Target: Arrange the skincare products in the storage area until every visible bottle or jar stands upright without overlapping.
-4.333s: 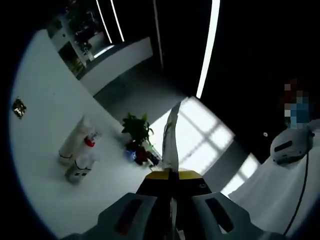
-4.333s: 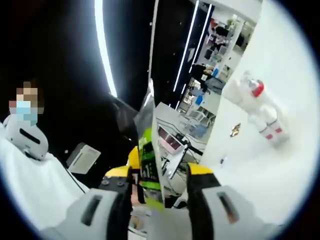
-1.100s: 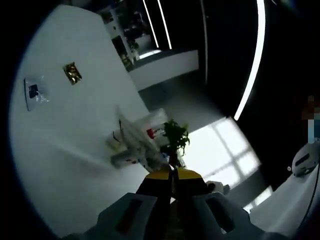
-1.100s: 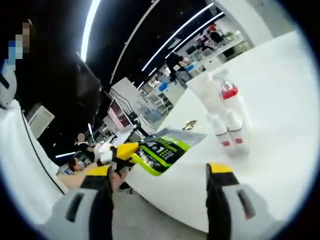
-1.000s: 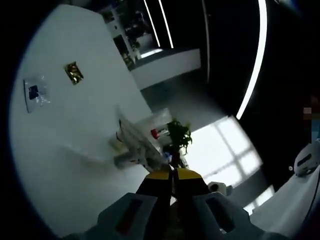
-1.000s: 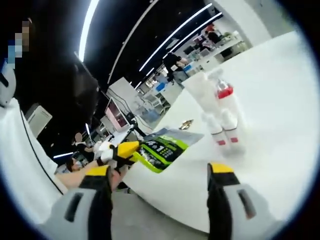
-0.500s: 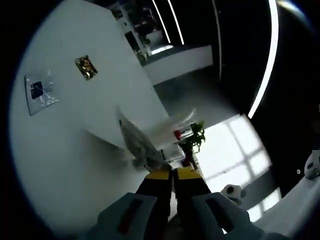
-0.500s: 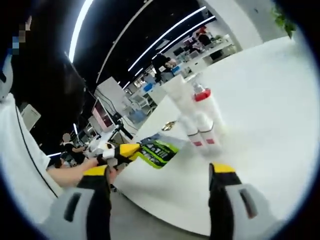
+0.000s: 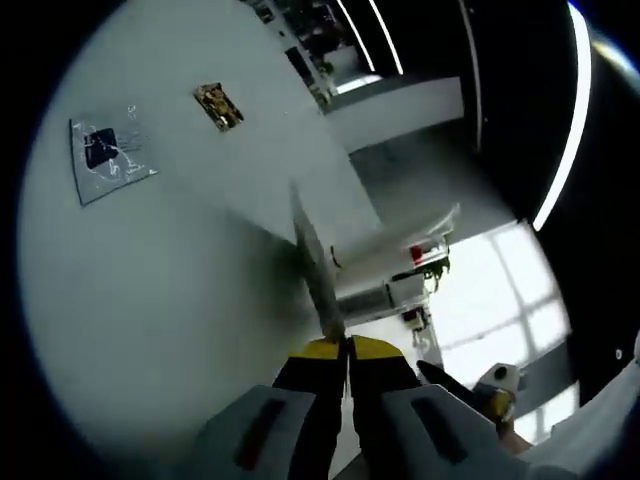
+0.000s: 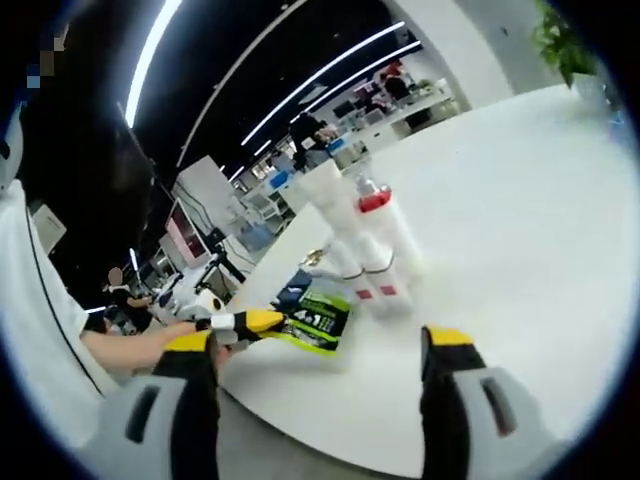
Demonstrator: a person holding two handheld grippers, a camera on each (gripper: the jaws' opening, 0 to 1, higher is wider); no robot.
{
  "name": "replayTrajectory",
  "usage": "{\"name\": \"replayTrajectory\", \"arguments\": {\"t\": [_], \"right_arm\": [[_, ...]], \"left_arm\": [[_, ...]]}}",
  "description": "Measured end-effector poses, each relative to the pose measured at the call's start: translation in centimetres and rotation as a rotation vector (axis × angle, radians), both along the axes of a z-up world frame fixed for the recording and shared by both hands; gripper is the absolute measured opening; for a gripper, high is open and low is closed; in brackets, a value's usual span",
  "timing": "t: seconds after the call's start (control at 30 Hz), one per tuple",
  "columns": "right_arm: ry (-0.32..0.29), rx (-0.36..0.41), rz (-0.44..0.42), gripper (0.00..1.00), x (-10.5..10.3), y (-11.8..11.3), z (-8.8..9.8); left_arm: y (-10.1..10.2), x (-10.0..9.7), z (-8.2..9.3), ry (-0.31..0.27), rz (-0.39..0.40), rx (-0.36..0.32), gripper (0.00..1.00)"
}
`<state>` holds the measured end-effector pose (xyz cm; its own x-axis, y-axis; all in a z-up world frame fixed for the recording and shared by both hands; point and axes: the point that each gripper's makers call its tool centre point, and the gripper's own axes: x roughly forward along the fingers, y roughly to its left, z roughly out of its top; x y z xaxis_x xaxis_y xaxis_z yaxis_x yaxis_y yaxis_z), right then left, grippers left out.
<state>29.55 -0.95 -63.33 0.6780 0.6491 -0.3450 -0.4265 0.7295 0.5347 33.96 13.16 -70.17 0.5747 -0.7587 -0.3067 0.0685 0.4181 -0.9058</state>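
A white table (image 10: 520, 260) carries a tight cluster of white skincare bottles (image 10: 362, 245) standing together; one has a red cap, and two shorter ones in front bear red labels near the base. In the right gripper view, the right gripper (image 10: 325, 350) has its yellow-tipped jaws set wide apart with nothing between them, short of the cluster. The left gripper (image 10: 250, 321) reaches in from the left of the bottles, jaws pressed together on the edge of a green and black sachet (image 10: 318, 316) whose far end rests on the table just beside the bottles. In the left gripper view, the same sachet (image 9: 318, 275) appears edge-on as a thin silvery strip rising from that gripper (image 9: 347, 345), with the bottles (image 9: 385, 280) just behind it. Farther across the table from the cluster lie a small gold packet (image 9: 217, 105) and a clear flat packet with a dark blue patch (image 9: 108, 160), well apart from the bottles. What the bottles contain cannot be seen.
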Motion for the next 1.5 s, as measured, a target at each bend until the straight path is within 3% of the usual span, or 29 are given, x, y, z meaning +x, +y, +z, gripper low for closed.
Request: {"name": "replayTrajectory", "arguments": {"t": [0.2,0.33,0.47,0.6,0.7,0.9,1.07,1.4,1.5], "right_arm": [[0.002,-0.010,0.001,0.84,0.0,0.0,-0.2],[0.006,-0.006,-0.002,0.84,0.0,-0.1,-0.2],[0.007,-0.004,-0.005,0.84,0.0,-0.1,-0.2],[0.007,-0.004,-0.007,0.84,0.0,-0.1,-0.2],[0.005,-0.005,-0.008,0.84,0.0,-0.1,-0.1],[0.006,-0.004,-0.006,0.84,0.0,-0.1,-0.1],[0.007,-0.005,-0.005,0.84,-0.1,-0.1,-0.1],[0.006,-0.005,-0.008,0.84,-0.1,-0.1,0.0],[0.007,-0.008,-0.006,0.84,-0.1,-0.1,0.0]], "left_arm": [[0.2,0.2,-1.8,0.022,-0.033,0.113,0.00],[0.9,0.2,-3.3,0.039,-0.058,0.238,0.00],[1.2,0.4,-3.7,0.020,-0.073,0.317,0.00],[1.1,0.5,-3.7,-0.040,-0.112,0.401,0.00],[1.7,0.5,-4.1,-0.076,-0.144,0.510,0.04],[2.2,0.7,-3.9,-0.145,-0.188,0.617,0.08],[2.6,0.6,-3.8,-0.234,-0.268,0.752,0.12],[3.4,0.7,-3.6,-0.327,-0.355,0.905,0.18],[3.2,1.2,-3.0,-0.401,-0.412,0.954,0.26]]}}
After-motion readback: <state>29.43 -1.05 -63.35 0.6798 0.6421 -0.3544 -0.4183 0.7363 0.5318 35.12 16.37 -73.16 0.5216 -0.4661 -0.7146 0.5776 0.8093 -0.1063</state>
